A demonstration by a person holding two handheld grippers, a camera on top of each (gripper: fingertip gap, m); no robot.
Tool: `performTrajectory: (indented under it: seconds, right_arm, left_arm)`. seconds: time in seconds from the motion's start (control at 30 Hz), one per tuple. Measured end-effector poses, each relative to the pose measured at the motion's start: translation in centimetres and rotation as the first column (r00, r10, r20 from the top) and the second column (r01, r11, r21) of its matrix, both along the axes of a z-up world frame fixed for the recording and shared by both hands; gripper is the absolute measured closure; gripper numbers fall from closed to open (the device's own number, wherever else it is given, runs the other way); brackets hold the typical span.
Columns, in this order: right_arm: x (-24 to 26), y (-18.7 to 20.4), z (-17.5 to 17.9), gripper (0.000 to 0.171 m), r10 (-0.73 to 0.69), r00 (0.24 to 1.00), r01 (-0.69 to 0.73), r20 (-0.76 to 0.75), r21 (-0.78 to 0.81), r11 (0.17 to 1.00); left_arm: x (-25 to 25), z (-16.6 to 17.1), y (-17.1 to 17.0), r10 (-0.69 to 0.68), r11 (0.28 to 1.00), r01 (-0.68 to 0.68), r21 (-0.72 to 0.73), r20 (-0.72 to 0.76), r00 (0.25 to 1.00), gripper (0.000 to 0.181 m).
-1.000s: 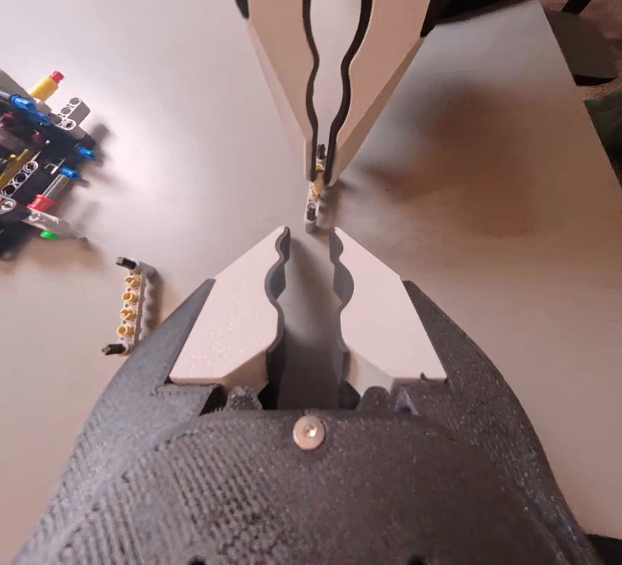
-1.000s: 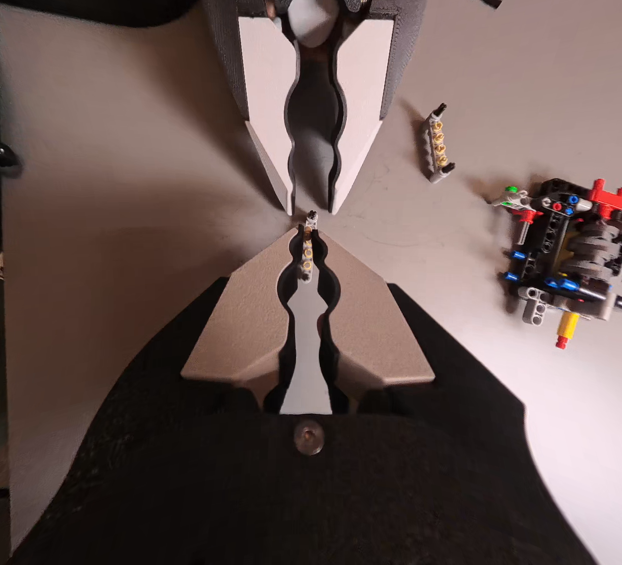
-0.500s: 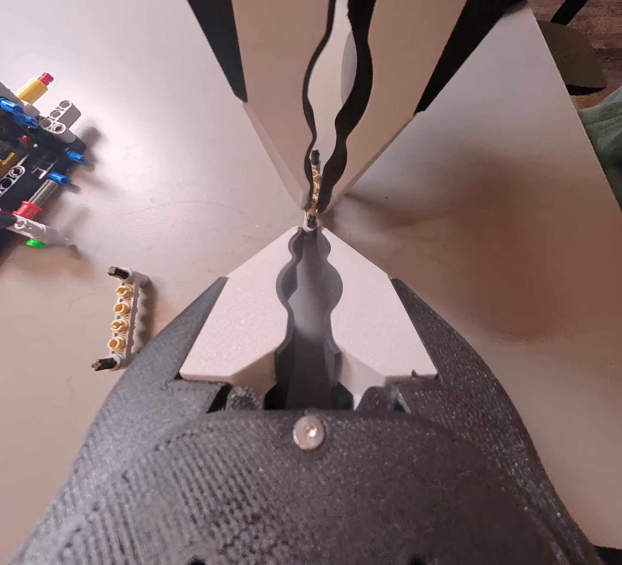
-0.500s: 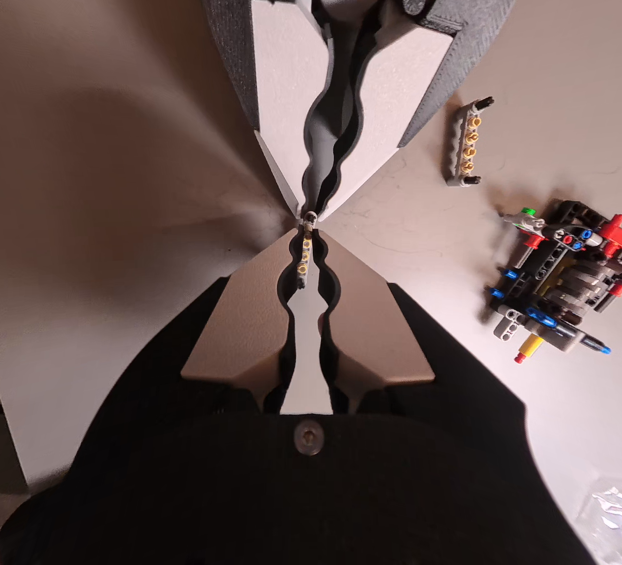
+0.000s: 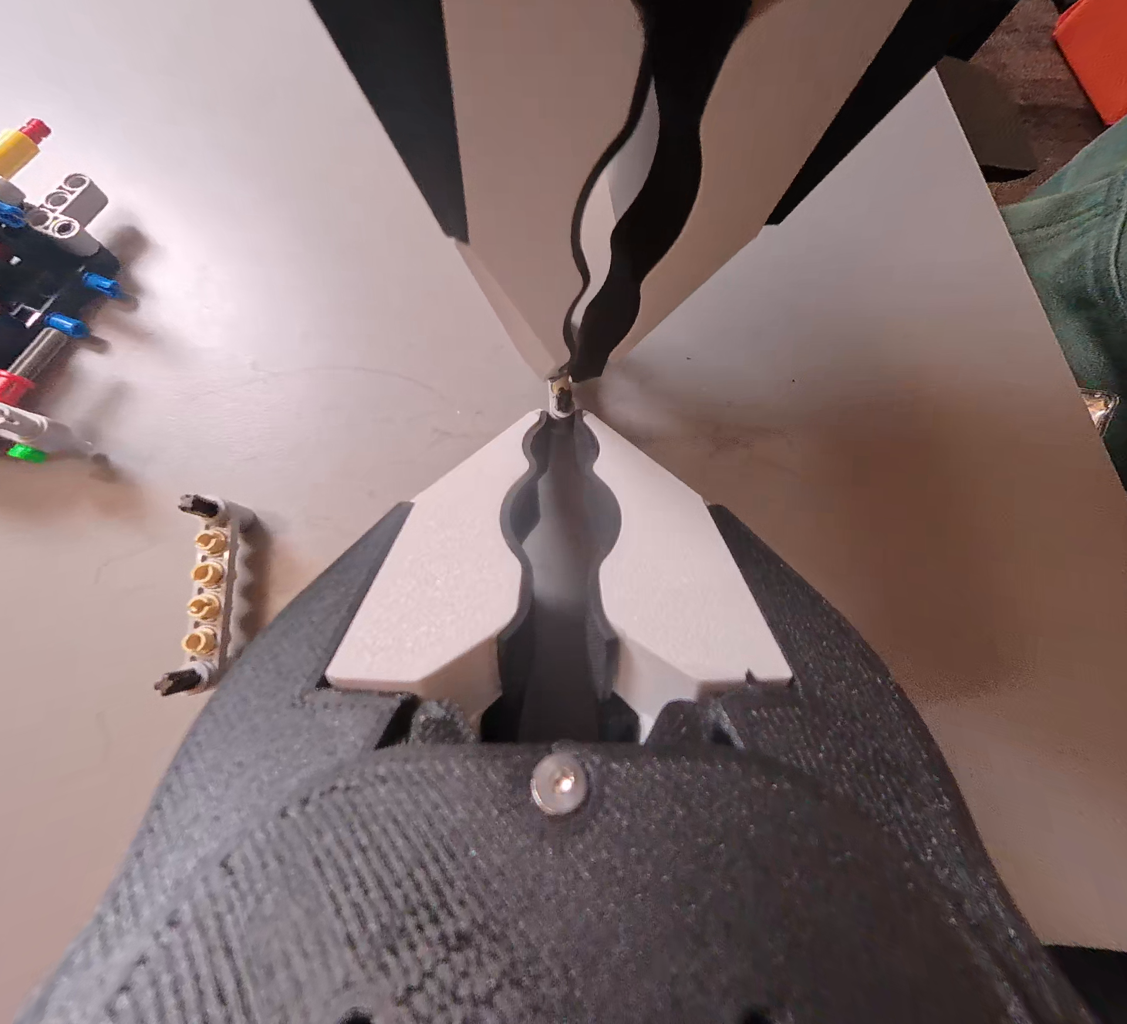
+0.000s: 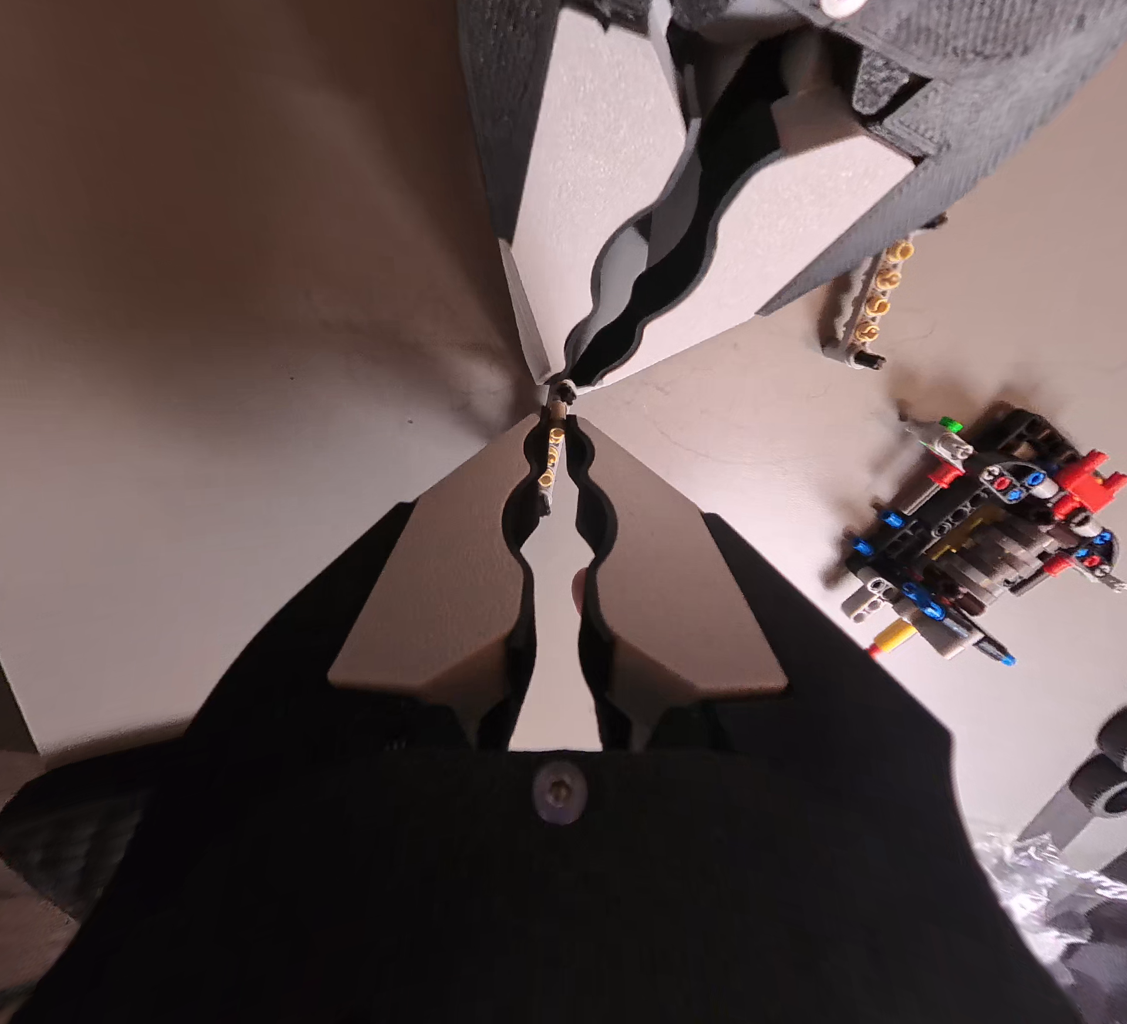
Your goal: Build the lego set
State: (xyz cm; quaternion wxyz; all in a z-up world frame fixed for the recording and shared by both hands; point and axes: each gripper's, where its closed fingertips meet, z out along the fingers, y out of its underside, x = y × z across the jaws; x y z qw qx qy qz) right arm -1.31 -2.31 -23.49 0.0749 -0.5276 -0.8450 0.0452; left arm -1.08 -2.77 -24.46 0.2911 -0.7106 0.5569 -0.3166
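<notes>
I seem to be at a hobby or lab desk: a plain pale worktop point(image 5: 305, 80) spreads under my claw, a half-built brick model point(image 6: 988, 531) lies to my right claw's right, crinkled clear bags point(image 6: 1049, 897) sit nearer me.

The left gripper point(image 5: 562, 414) is built of a black, woven-textured body, one silver screw point(image 5: 560, 789) and two pale wedge fingers point(image 5: 451, 580) edged with wavy dark pads. The right gripper point(image 6: 558, 421) is shaped alike, with a smoother black body.
</notes>
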Motion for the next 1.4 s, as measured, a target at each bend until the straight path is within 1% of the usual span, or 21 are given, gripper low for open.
performTrajectory:
  seconds: [0.03, 0.13, 0.3, 0.53, 0.73, 1.07, 1.17, 1.4]
  right_arm:
    - [-0.02, 0.02, -0.02, 0.169, 0.013, 1.0, -0.013, 0.013, 0.008, 1.0]
    - [-0.08, 0.09, -0.03, 0.169, 0.053, 0.998, -0.054, 0.031, 0.03, 0.998]
    - [-0.4, -0.13, 0.14, 0.168, 0.134, 0.991, -0.134, 0.009, 0.05, 0.99]
    - [-0.11, -0.04, -0.02, 0.168, 0.124, 0.99, -0.127, 0.064, 0.04, 0.991]
    - [0.09, -0.25, -0.05, 0.168, 0.16, 0.981, -0.164, 0.113, 0.028, 0.986]
    - [0.14, -0.26, -0.22, 0.168, 0.24, 0.951, -0.256, 0.196, 0.063, 0.965]
    - [0.11, -0.12, -0.33, 0.168, 0.256, 0.946, -0.275, 0.197, 0.074, 0.959]
    - [-0.01, -0.29, -0.34, 0.169, 0.253, 0.954, -0.264, 0.159, 0.055, 0.963]
  left_arm:
    - [0.0, 0.01, 0.0, -0.001, 1.0, 0.001, -0.001, 0.0, 1.0, 0.175]
    - [-0.01, 0.01, 0.0, 0.0, 1.0, 0.0, -0.014, 0.004, 1.0, 0.175]
    - [0.05, 0.04, -0.03, -0.006, 0.999, 0.006, -0.038, 0.01, 1.0, 0.175]
    - [0.12, 0.02, -0.1, -0.014, 0.999, 0.014, -0.033, 0.008, 1.0, 0.175]
    - [0.16, 0.02, -0.2, -0.021, 0.999, 0.021, -0.037, 0.009, 1.0, 0.175]
    - [0.16, 0.04, -0.25, -0.024, 0.998, 0.025, -0.058, 0.013, 1.0, 0.175]
    - [0.15, 0.05, -0.24, -0.024, 0.997, 0.025, -0.068, 0.016, 1.0, 0.175]
    - [0.14, 0.04, -0.26, -0.029, 0.997, 0.03, -0.073, 0.016, 0.999, 0.176]
